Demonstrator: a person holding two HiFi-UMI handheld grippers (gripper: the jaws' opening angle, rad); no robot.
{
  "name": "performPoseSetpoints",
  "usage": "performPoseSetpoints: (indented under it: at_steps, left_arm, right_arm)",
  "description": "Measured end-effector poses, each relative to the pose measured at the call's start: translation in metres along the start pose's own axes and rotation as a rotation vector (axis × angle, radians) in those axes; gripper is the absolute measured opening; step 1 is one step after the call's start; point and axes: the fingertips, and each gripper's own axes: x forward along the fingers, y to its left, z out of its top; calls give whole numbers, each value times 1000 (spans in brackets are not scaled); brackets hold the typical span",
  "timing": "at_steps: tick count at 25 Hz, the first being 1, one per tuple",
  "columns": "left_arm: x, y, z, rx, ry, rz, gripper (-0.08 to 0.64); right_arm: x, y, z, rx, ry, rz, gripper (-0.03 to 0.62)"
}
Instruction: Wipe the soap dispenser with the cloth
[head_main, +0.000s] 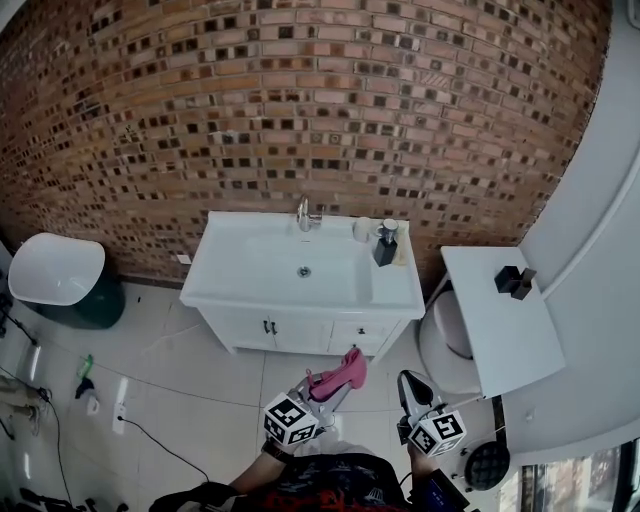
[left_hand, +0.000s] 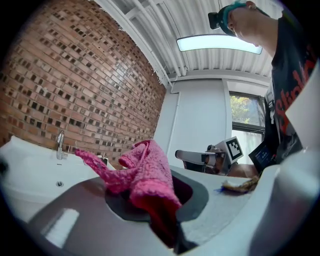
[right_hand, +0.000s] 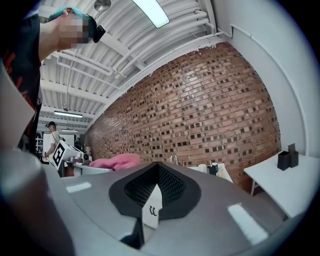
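The dark soap dispenser stands on the back right corner of the white sink vanity, next to the faucet. My left gripper is low in the head view, well short of the vanity, shut on a crumpled pink cloth. In the left gripper view the cloth bulges out of the jaws and hangs over them. To its right, my right gripper is shut with nothing in it; its pads meet. Far ahead in the right gripper view is the dispenser.
A brick wall runs behind the vanity. A small cup sits beside the dispenser. A white side table with black items stands on the right, a toilet beneath it. A white tub and cables lie on the left.
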Motion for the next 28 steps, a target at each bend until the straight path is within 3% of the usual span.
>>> performPoseSetpoints:
  at_steps: [7, 10, 13, 21, 28]
  left_arm:
    - [35, 42, -1, -25, 24, -17, 57]
    - [50, 78, -2, -36, 46, 22, 57]
    - [78, 112, 0, -36, 64, 61, 57]
    - [177, 176, 35, -3, 113, 70, 57]
    - [217, 236, 35, -46, 138, 69, 57]
  right_arm:
    - [43, -36, -13, 25, 33, -2, 2]
    - [77, -52, -18, 36, 39, 49, 2]
    - [112, -74, -18, -24, 55, 126, 2]
    - [202, -167, 12, -73, 40, 180, 3]
    - [252, -225, -11, -3, 115, 142, 2]
